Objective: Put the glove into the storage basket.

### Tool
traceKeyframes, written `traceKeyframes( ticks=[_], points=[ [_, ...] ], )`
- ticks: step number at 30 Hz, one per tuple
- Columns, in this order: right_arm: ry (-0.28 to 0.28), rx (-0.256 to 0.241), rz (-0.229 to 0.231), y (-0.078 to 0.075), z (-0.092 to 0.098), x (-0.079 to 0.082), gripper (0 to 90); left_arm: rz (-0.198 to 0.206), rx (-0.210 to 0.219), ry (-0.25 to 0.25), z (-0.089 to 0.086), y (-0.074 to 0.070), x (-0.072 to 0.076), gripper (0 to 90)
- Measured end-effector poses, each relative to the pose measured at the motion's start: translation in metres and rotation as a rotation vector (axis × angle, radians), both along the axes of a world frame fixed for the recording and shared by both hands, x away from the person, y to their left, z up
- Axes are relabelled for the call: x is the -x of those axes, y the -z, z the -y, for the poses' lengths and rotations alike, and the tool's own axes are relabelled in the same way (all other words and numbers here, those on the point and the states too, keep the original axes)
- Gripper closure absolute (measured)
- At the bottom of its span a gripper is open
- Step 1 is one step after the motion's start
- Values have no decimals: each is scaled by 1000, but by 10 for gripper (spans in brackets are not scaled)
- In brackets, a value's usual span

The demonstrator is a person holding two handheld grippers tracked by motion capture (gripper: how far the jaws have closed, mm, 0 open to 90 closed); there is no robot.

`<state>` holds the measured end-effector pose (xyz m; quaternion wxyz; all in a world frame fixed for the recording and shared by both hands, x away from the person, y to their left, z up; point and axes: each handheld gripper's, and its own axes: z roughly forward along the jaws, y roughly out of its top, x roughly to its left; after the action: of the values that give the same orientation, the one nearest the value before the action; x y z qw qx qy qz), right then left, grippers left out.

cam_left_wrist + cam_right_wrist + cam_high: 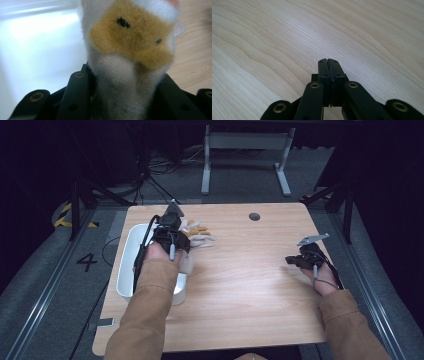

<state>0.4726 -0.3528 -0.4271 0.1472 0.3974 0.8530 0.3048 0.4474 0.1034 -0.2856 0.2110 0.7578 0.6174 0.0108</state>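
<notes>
- At the tabletop (240, 270), I have my left gripper (172, 227) pinching a plush toy (130, 45), white and grey with an orange face patch and small black marks; in the left gripper view the fabric is wedged between the two black jaws and rises straight up out of them.
- In the high view the toy's white and orange limbs (200, 234) stick out at about 3 o'clock from the left gripper, over the wood just beside the right rim of the white tub (127, 270).
- The tub lies at 9 o'clock from the held toy, its long axis running from 12 to 6 o'clock along the left edge of the tabletop; in the left gripper view its pale inside (37, 50) shows behind the toy's left flank.
- My right gripper (295, 260) rests well apart near the right edge, jaws pressed together on nothing, pointing toward 9 o'clock across bare wood (274, 37).
- I judge the work in hand to be placing the toy in the tub: the left hand is by far the nearer, and the move turns on a short carry toward 9 o'clock, over the rim.
- The risk I see is a dangling limb catching the rim on the way across.
</notes>
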Motion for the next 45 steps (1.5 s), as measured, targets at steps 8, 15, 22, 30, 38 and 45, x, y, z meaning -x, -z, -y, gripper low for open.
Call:
traceKeyframes(
  ticks=[8, 15, 22, 30, 38, 45],
  points=[
    [9, 3, -3, 1, 3, 2, 895, 2, 6, -72, -23, 1, -4, 666],
    [16, -3, 0, 0, 6, 5, 895, 5, 20, -134, -40, 7, -4, 664],
    [23, -8, -1, 0, 10, 6, 894, -4, 15, -176, -44, 8, -4, 663],
    [25, -18, 8, -2, 14, 7, 894, 18, 28, -202, -40, 7, -2, 664],
    [30, -19, 3, -1, 16, 8, 894, 29, 29, -247, -48, 14, -2, 663],
    [29, -14, 5, 0, 15, 8, 894, 12, 35, -288, -58, 32, -3, 662]
  ],
)
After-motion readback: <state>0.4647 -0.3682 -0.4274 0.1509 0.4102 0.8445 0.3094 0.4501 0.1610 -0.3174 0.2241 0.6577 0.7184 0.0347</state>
